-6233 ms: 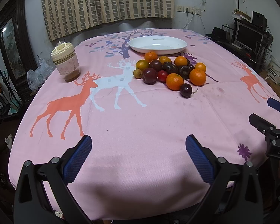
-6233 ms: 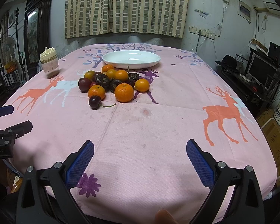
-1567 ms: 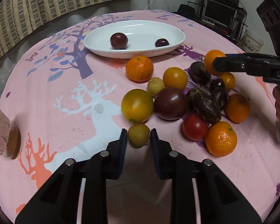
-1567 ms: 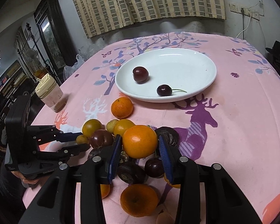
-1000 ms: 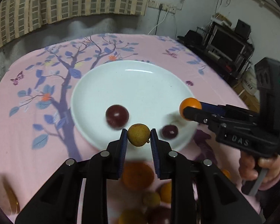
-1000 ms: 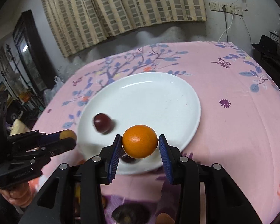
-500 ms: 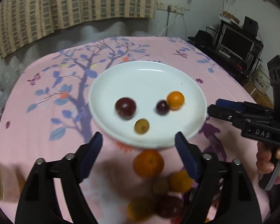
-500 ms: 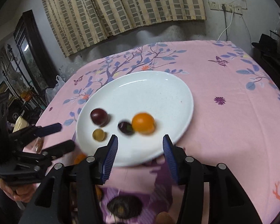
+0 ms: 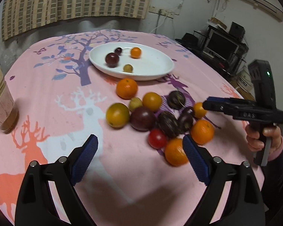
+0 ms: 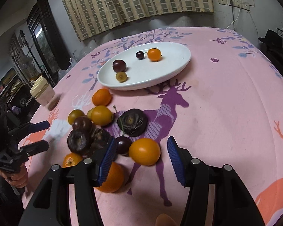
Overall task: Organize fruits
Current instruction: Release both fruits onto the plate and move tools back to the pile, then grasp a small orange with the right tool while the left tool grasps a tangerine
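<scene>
Right hand-held gripper (image 10: pixel 140 159) hangs spread around a small orange (image 10: pixel 144 151) (beside a dark cherry (image 10: pixel 123 145)); centre it, then squeeze gently. Left hand-held gripper (image 9: pixel 139 159) is released, empty, above the tabletop (image 9: pixel 47 86).

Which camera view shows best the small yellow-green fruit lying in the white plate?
The right wrist view: the small yellow-green fruit is nearer and sharper there, its dark stem end visible. In the left wrist view it is smaller and slightly blurred.

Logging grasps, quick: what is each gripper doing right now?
Left gripper: open, holding nothing.
Right gripper: open, an orange fruit between its fingers, not clamped.
</scene>
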Tool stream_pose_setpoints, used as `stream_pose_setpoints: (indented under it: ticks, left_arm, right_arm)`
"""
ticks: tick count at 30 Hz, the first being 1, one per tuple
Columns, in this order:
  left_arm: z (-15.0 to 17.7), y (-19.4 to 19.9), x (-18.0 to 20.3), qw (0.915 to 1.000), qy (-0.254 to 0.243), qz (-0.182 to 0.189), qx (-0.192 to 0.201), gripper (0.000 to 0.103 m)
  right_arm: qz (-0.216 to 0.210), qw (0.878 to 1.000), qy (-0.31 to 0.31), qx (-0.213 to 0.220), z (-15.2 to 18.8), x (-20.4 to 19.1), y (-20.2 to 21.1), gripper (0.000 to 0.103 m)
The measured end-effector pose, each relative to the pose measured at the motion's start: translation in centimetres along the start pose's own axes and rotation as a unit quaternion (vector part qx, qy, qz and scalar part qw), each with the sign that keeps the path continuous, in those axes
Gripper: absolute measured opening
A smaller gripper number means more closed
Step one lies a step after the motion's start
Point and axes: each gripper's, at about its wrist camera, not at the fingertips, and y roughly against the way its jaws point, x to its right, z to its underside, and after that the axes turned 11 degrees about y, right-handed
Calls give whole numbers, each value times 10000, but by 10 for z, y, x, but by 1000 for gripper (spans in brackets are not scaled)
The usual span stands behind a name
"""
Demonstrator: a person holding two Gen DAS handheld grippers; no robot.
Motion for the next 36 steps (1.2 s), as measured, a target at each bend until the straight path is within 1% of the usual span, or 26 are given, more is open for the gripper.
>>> stream_pose_setpoints:
  ticks: [5, 6, 7, 12, 14, 17, 20, 23, 27, 32, 34, 36]
  left_arm:
    - [17, -4, 22, 9987, -476, 91, -146, 89]
    - [20, -5, 26, 9982, -567, 106, -169, 89]
    - [21, -5, 28, 9978, -625, 125, -191, 89]
    - [27, -10, 39, 9958, -792, 305, -355, 87]
    - [29, -13, 42, 9952, -857, 264, -393, 86]
    - [30, -20, 44, 9947, -883, 219, -474, 84]
    - [28, -26, 44, 9948, -826, 229, -556, 81]
    - [25, -35, 45, 9947, -746, 221, -677, 74]
    - [23, -47, 47, 9932, -705, 222, -900, 52]
    - [23, -52, 50, 9932, -686, 229, -910, 52]
    - [23, -53, 51, 9931, -708, 210, -906, 44]
    - [22, -53, 51, 9933, -674, 241, -905, 42]
  right_arm:
    - [78, 9998, 12, -203, 4, 0, -8, 57]
    - [95, 9997, 20, -236, 5, 0, -9, 55]
    - [95, 9996, 22, -270, 5, 0, -11, 51]
    - [66, 9993, 92, -366, 7, -4, -17, 47]
    - [174, 9990, 135, -391, 8, -4, -19, 40]
    - [159, 9993, 6, -349, 7, 0, -16, 39]
    - [212, 9996, -178, -51, 5, 7, -1, 39]
    - [194, 9992, -338, 48, 4, 14, 5, 39]
    - [190, 9992, -360, 45, 5, 15, 6, 39]
    - [177, 9994, -267, 88, 5, 9, 9, 39]
    - [181, 9994, -269, 90, 5, 9, 9, 39]
    - [182, 9994, -263, 92, 5, 9, 9, 39]
